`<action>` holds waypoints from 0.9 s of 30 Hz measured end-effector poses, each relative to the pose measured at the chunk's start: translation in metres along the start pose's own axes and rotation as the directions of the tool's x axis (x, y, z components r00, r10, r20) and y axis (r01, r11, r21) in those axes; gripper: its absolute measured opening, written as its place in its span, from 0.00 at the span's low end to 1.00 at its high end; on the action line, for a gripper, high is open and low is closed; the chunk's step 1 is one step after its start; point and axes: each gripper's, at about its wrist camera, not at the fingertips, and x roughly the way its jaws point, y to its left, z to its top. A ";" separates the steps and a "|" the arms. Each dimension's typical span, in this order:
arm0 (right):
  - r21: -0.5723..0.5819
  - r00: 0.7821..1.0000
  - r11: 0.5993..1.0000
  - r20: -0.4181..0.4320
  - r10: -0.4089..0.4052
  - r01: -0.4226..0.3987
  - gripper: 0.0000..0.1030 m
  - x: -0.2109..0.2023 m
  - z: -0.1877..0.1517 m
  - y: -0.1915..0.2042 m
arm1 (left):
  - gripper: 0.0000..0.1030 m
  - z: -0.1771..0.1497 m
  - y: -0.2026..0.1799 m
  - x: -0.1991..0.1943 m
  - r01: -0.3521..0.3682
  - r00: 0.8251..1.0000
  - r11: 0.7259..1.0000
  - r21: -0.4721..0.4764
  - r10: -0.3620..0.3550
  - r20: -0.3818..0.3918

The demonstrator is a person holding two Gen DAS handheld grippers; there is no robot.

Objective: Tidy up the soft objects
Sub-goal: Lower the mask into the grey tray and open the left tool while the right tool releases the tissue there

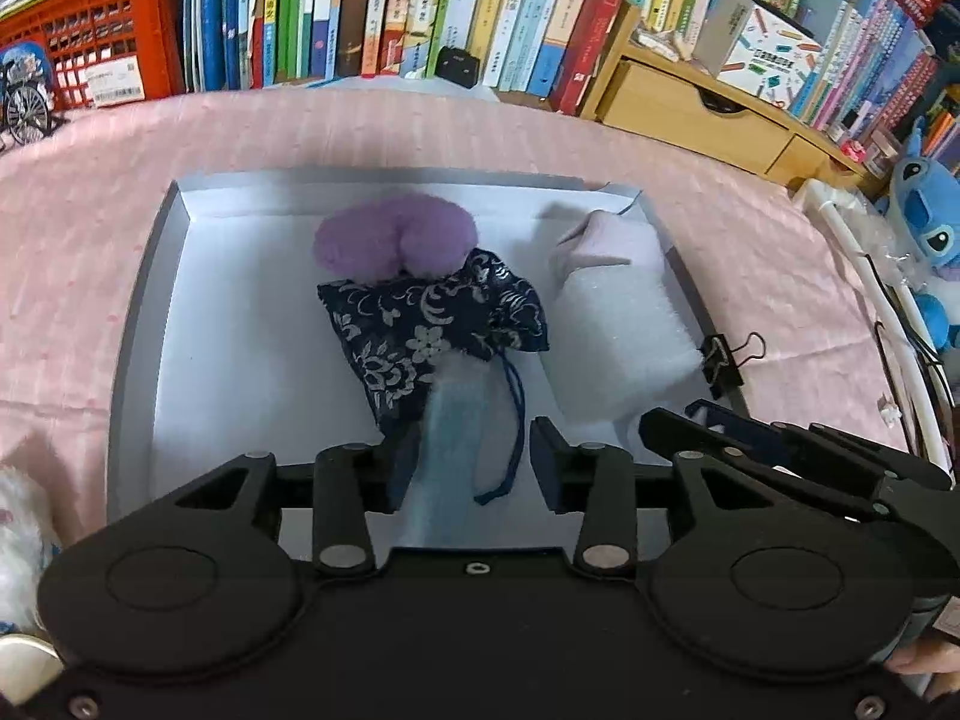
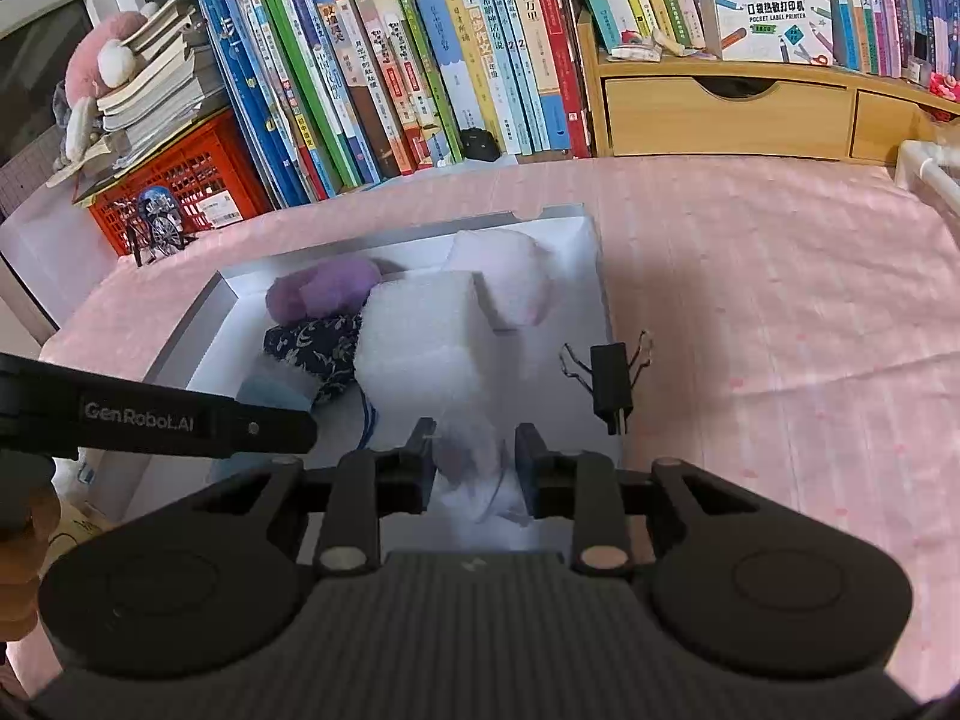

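Observation:
A white box (image 1: 135,324) with a grey rim lies on the pink cloth. Inside are a purple plush (image 1: 390,237), a navy flowered drawstring pouch (image 1: 420,330), a white foam block (image 1: 624,324) and a pale pink cushion (image 1: 600,240). My left gripper (image 1: 474,459) is open over the box's near end. A light blue cloth (image 1: 456,438) lies between its pads, touching only the left one. My right gripper (image 2: 474,459) is open too, with a white fluffy piece (image 2: 474,480) loose between its pads beside the foam block (image 2: 420,330). A left finger (image 2: 264,426) reaches in from the left.
A black binder clip (image 1: 723,357) sits on the box's right rim. Behind the table stand rows of books (image 2: 420,60), a red crate (image 2: 192,186) and a wooden drawer unit (image 2: 720,114). A blue plush toy (image 1: 924,222) sits at the right, something white and fluffy (image 1: 18,528) at the left.

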 end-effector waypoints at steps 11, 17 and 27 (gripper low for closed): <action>-0.012 0.999 1.000 0.038 0.001 -0.001 0.52 -0.019 0.000 0.001 | 0.52 -0.007 -0.007 -0.026 -0.009 0.998 0.998 0.054 0.006 0.060; -0.023 0.996 1.000 0.086 0.005 -0.003 0.57 -0.042 0.000 0.003 | 0.61 -0.015 -0.008 -0.047 0.010 0.995 0.998 0.067 -0.017 0.100; -0.080 0.980 0.997 0.197 0.020 -0.005 0.68 -0.091 -0.012 0.014 | 0.76 -0.049 -0.009 -0.097 0.043 0.979 0.992 0.117 -0.065 0.192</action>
